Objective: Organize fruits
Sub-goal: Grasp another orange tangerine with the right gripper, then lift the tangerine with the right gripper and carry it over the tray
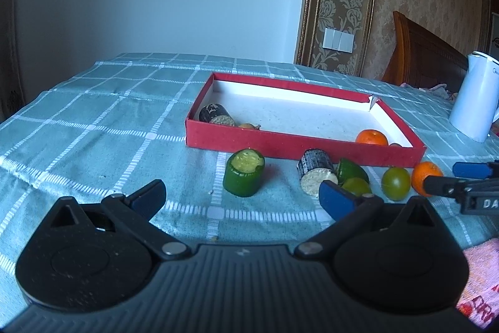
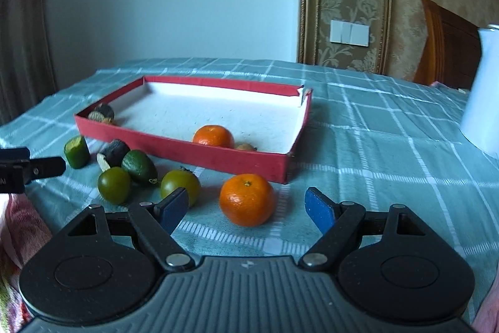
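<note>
A red tray (image 1: 280,147) (image 2: 174,142) holds an orange (image 1: 371,138) (image 2: 213,136), a dark cylinder piece (image 1: 215,114) and a small brown fruit (image 2: 246,147). In front of it on the cloth lie a green cylinder piece (image 1: 244,172), a dark cylinder piece (image 1: 316,170), three green fruits (image 2: 113,184) and a second orange (image 2: 246,198) (image 1: 421,173). My right gripper (image 2: 246,206) is open, this orange lying between its fingertips, apart from both blue pads. My left gripper (image 1: 243,197) is open and empty, just short of the green cylinder piece.
A white kettle (image 1: 474,95) (image 2: 483,83) stands at the right on the checked green tablecloth. A pink towel (image 1: 480,280) (image 2: 18,223) lies at the near edge between the two grippers. A wooden headboard and a wall are behind the table.
</note>
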Available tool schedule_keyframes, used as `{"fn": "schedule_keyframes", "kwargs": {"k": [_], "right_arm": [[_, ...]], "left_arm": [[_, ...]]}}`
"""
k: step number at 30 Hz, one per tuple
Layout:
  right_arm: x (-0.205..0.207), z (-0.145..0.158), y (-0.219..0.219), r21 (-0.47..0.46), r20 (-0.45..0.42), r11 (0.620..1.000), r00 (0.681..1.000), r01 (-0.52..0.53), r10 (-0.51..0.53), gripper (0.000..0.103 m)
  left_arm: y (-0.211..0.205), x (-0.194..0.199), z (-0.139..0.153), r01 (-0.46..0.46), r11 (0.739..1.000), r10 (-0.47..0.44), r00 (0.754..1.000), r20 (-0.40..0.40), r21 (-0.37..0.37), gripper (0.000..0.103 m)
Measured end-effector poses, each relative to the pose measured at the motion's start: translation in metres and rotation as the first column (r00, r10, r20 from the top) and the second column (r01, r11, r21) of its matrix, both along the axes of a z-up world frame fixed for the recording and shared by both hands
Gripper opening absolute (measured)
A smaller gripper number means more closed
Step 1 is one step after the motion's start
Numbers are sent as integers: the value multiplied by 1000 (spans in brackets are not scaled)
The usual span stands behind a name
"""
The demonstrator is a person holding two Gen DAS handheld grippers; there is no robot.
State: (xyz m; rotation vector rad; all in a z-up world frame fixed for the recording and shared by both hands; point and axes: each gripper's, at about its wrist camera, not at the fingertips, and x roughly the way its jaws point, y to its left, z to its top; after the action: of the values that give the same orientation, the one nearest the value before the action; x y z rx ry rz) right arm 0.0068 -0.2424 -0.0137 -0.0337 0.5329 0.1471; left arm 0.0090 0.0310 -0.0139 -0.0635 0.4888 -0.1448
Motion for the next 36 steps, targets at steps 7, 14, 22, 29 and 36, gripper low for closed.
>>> {"fn": "schedule_keyframes", "kwargs": {"k": [7,14,22,29,36], "right_arm": [[17,-10,4,-20,-60,1000,998,-20,19,49],[14,-8,-2,18,-48,1000,999,-3,3,42],[6,29,-8,73,60,997,998,7,-12,42],[31,58,-10,73,116,997,993,15,-23,42],[68,48,-16,88,71,995,996,46,-52,42]], "left_arm": [[1,1,0,1,1000,-2,1000,-4,-5,103],[0,1,0,0,1000,0,1000,-7,-8,103],[0,1,0,-2,1000,2,1000,-6,-8,103],[0,3,-1,-4,1000,4,1000,-11,-8,103],[1,5,-2,-15,1000,15,1000,-25,-7,103]]}}
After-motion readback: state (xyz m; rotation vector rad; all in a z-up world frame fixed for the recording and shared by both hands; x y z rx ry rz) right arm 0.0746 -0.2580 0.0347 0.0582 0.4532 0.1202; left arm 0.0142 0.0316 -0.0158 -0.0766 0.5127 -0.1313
